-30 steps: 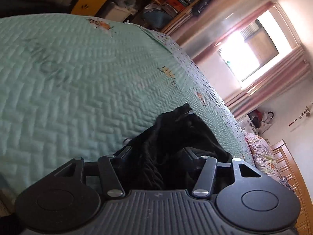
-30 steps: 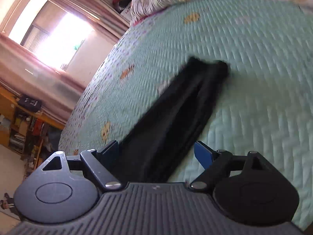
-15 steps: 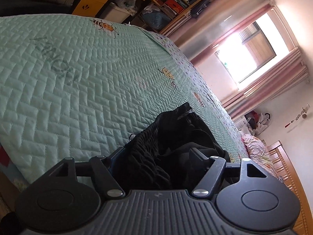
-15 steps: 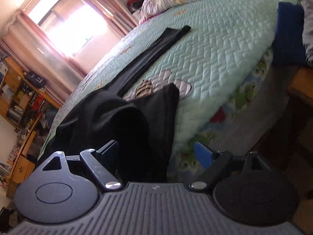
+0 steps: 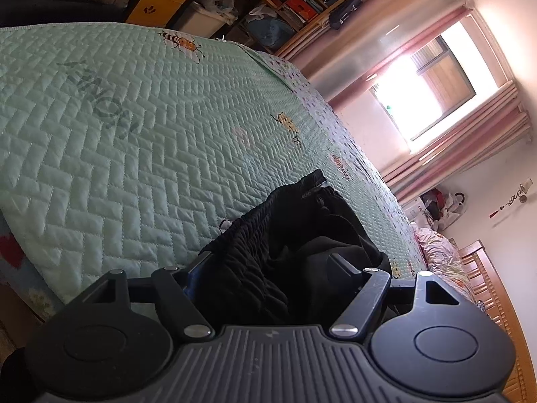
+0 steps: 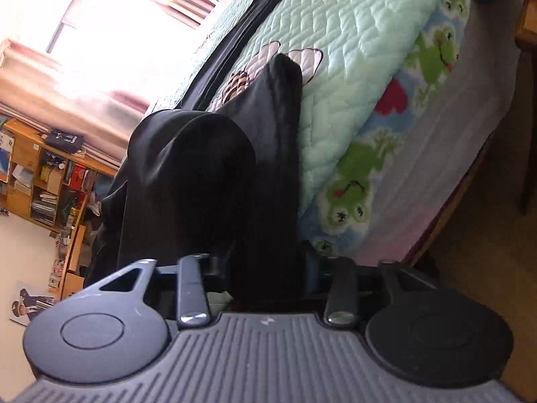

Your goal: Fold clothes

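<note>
- Since a second back, the right gripper point(image 6: 268, 265) is sitting way lower and closer to the edge of the bed, and its jaws, which were spread wide, are closing in on a fold of the black pants point(image 6: 214, 174).
- Over the same second, the left gripper point(image 5: 268, 265) is showing jaws spread a bit wider than before, and it's barely shifting otherwise.
- Those black pants are lying on the mint quilt point(image 5: 141, 154), bunched up at the near edge of the bed, with one long leg stretching away across the quilt toward the pillows in the right wrist view.
- In the left wrist view the gathered waistband part of the pants point(image 5: 268, 255) is sitting between the left jaws, which are standing apart. Can't really tell if the pads are touching the fabric.
- On the right side, cloth is hanging down over the quilt's edge, right between the closing jaws.
- Below the quilt, a frog-print sheet point(image 6: 362, 168) is showing along the side of the bed.
- Further out, pink curtains point(image 5: 436, 154) are framing a bright window point(image 5: 423, 97), and wooden shelves point(image 6: 43, 174) full of clutter are standing against the wall.
</note>
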Demonstrator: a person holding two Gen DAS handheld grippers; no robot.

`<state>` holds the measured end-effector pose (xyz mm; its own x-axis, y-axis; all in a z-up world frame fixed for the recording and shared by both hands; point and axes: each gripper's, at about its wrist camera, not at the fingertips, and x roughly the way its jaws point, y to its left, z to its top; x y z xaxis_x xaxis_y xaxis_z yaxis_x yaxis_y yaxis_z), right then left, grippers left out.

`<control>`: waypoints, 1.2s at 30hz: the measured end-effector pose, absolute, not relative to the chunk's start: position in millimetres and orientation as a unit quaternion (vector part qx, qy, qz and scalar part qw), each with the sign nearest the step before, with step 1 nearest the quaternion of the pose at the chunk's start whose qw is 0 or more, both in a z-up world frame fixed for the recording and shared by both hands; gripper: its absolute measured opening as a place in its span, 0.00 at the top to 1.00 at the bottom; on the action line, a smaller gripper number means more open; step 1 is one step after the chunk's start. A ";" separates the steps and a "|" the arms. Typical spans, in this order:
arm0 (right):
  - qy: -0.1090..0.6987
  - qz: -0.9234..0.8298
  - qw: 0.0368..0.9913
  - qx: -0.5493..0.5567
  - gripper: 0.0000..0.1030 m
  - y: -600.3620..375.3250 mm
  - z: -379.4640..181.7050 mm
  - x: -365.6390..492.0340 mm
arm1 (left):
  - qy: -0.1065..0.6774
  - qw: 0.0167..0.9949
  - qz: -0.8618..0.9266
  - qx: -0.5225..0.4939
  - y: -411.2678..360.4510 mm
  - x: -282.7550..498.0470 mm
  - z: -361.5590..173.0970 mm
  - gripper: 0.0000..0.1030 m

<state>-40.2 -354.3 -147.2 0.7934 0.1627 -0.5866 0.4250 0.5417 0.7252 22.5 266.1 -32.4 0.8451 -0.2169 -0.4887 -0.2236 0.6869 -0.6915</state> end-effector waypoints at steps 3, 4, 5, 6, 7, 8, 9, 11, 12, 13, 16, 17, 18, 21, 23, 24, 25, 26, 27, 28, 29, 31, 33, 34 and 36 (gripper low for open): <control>0.302 -0.084 0.835 0.452 0.75 -353.0 -133.6 -40.9 | 0.278 0.882 0.000 -0.380 260.8 23.1 -28.7 0.27; 0.292 -0.086 0.842 0.446 0.77 -353.3 -127.0 -41.6 | 0.279 0.883 0.000 -0.377 259.6 23.3 -28.2 0.27; 0.280 -0.088 0.848 0.441 0.78 -354.7 -118.7 -42.2 | 0.279 0.883 0.000 -0.376 259.0 23.1 -28.1 0.27; 0.266 -0.091 0.854 0.438 0.82 -358.1 -109.8 -42.3 | 0.280 0.883 0.000 -0.376 258.9 23.0 -28.3 0.27; 0.252 -0.094 0.859 0.436 0.83 -362.9 -100.1 -41.6 | 0.281 0.883 0.001 -0.375 259.0 22.9 -28.3 0.27; 0.239 -0.099 0.864 0.432 0.83 -368.3 -89.7 -40.7 | 0.281 0.883 0.001 -0.375 259.5 22.9 -28.5 0.27; 0.225 -0.105 0.872 0.422 0.86 -376.1 -76.7 -38.6 | 0.282 0.883 0.001 -0.376 260.1 22.9 -28.7 0.27; 0.191 -0.125 0.886 0.403 0.89 -396.0 -51.1 -36.3 | 0.282 0.881 0.002 -0.379 261.3 22.6 -29.2 0.27; 0.172 -0.143 0.891 0.396 0.89 -408.5 -39.8 -37.6 | 0.282 0.881 0.001 -0.379 261.3 22.1 -29.4 0.27; 0.156 -0.161 0.893 0.390 0.89 -421.4 -30.0 -38.8 | 0.281 0.882 0.001 -0.379 261.0 21.7 -29.6 0.27; 0.158 -0.224 0.876 0.397 0.73 -455.8 -25.5 -41.2 | 0.278 0.882 0.001 -0.381 260.4 20.5 -31.6 0.26; 0.170 -0.236 0.864 0.411 0.63 -460.0 -32.3 -43.1 | 0.278 0.882 0.002 -0.381 260.5 20.4 -32.5 0.26; 0.179 -0.247 0.854 0.422 0.52 -460.0 -40.5 -46.3 | 0.279 0.881 0.003 -0.381 260.7 20.4 -33.3 0.25; 0.157 -0.274 0.861 0.398 0.51 -434.8 -58.5 -64.4 | 0.282 0.882 0.004 -0.378 260.7 21.1 -33.8 0.25; 0.122 -0.291 0.875 0.368 0.51 -409.4 -63.2 -72.6 | 0.284 0.883 0.003 -0.374 260.5 21.9 -33.0 0.25; 0.117 -0.276 0.883 0.362 0.51 -397.1 -65.4 -71.9 | 0.285 0.883 0.004 -0.372 260.3 22.3 -32.7 0.25; 0.120 -0.250 0.893 0.354 0.51 -383.8 -65.7 -66.8 | 0.287 0.884 0.007 -0.369 259.9 22.6 -32.7 0.25; 0.127 -0.217 0.907 0.339 0.51 -367.5 -63.6 -59.1 | 0.288 0.885 0.009 -0.365 259.4 22.6 -32.9 0.25; 0.134 -0.185 0.920 0.320 0.51 -349.8 -59.4 -49.0 | 0.288 0.886 0.011 -0.362 258.7 22.0 -33.2 0.25; 0.142 -0.149 0.931 0.303 0.50 -330.6 -55.4 -40.0 | 0.287 0.887 0.011 -0.360 257.9 21.0 -33.6 0.25; 0.151 -0.111 0.939 0.288 0.48 -311.5 -51.8 -30.8 | 0.287 0.889 0.010 -0.357 256.7 19.8 -33.9 0.25; 0.180 -0.026 0.944 0.277 0.42 -275.1 -47.6 -10.6 | 0.290 0.890 0.006 -0.353 255.2 17.9 -34.6 0.25; 0.207 0.057 0.942 0.258 0.41 -237.9 -44.7 6.2 | 0.293 0.890 -0.004 -0.348 254.5 16.1 -34.8 0.25; 0.218 0.092 0.941 0.241 0.40 -221.1 -44.5 11.6 | 0.294 0.891 -0.007 -0.346 254.6 14.8 -33.9 0.25; 0.241 0.137 0.938 0.207 0.36 -188.9 -44.8 19.2 | 0.292 0.896 -0.016 -0.335 255.8 10.7 -25.7 0.24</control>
